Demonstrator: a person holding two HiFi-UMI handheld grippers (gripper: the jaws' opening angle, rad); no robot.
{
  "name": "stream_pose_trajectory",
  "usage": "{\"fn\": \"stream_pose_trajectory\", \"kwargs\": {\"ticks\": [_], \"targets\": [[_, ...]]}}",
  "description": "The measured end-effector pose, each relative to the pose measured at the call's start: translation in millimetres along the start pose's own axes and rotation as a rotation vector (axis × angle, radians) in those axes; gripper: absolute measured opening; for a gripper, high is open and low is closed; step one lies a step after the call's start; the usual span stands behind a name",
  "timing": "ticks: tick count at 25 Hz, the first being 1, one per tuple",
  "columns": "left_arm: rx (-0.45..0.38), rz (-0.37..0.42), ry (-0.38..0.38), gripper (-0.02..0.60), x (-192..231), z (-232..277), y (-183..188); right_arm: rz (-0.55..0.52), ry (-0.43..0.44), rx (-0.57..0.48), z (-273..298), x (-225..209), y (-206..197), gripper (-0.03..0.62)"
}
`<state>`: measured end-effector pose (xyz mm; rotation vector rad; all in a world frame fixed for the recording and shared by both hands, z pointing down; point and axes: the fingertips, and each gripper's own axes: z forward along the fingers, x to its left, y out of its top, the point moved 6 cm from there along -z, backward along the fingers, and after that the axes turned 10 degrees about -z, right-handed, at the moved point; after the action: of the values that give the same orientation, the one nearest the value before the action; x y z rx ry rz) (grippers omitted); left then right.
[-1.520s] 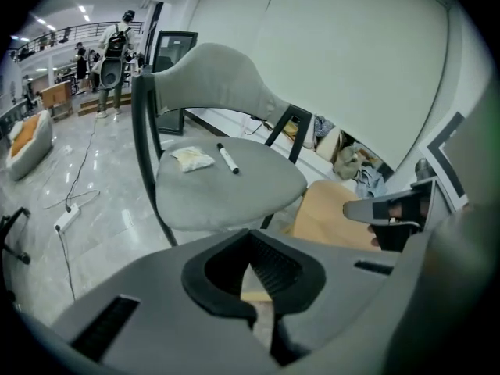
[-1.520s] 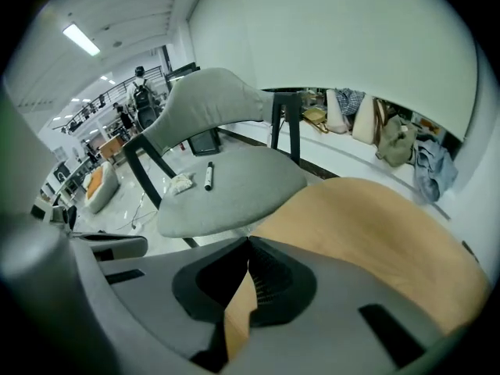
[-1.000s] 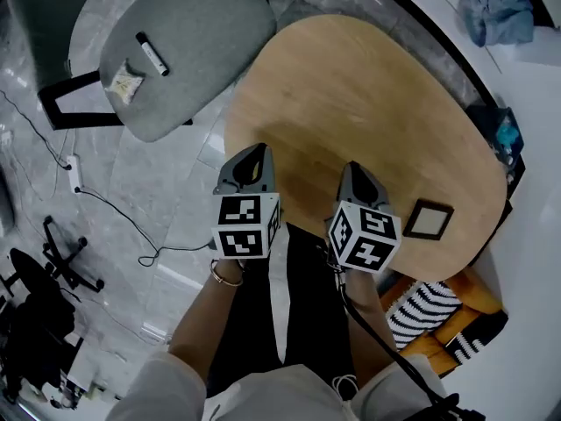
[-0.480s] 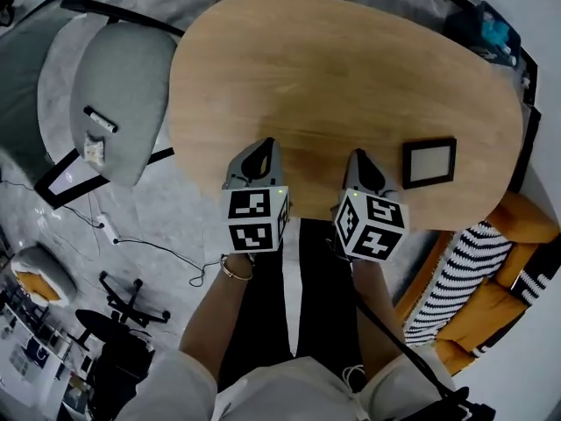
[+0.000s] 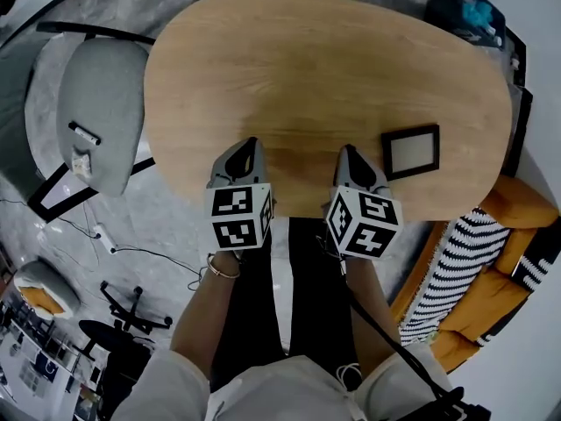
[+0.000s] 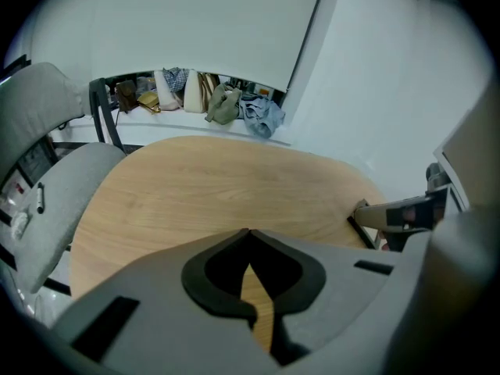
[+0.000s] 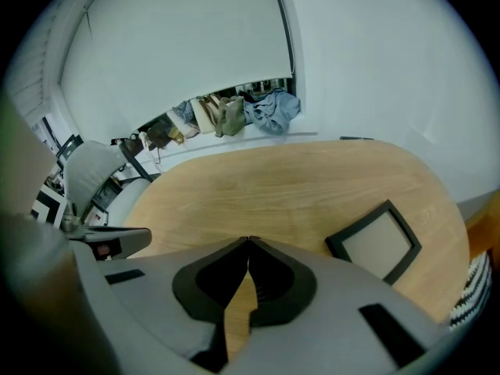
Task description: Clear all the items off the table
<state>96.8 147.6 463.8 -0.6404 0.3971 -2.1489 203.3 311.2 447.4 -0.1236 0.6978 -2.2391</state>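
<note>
The broad oval wooden table [image 5: 324,68] has a grey chair [image 5: 101,112] beyond its left end, while the left gripper [image 5: 250,145] and right gripper [image 5: 349,151] hover at its near edge with jaws closed and empty, and a black picture frame [image 5: 411,151] lies flat just right of the right one.

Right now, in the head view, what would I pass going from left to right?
Grey chair → left hand-held gripper → right hand-held gripper → picture frame → orange seat.
</note>
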Motion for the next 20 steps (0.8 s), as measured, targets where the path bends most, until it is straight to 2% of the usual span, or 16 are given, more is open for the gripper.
{"fn": "stream_pose_trajectory", "kwargs": {"ticks": [4,8,11,13,15,20], "targets": [[0.018,0.021,-0.019,0.006,-18.4,7.7,-1.8,0.049,-0.027,0.022,-5.3,-28.2,-8.9,0.026],[0.035,0.043,-0.066,0.006,-54.8,23.5,-2.3,0.084,-0.077,0.019,-13.5,-67.1,-16.3,0.032],[0.047,0.086,-0.118,0.006,-90.9,36.8,-0.8,0.1,-0.109,0.023,-20.2,-103.0,-24.2,0.1],[0.052,0.123,-0.147,0.006,-112.6,44.7,-0.6,0.105,-0.134,0.027,-24.6,-131.0,-29.7,0.109],[0.064,0.16,-0.163,0.006,-128.7,52.1,-1.7,0.112,-0.152,0.037,-28.1,-158.8,-34.5,0.154],[0.103,0.219,-0.186,0.006,-159.2,70.5,-13.3,0.075,-0.183,0.047,-32.1,-217.4,-36.9,0.164]]}}
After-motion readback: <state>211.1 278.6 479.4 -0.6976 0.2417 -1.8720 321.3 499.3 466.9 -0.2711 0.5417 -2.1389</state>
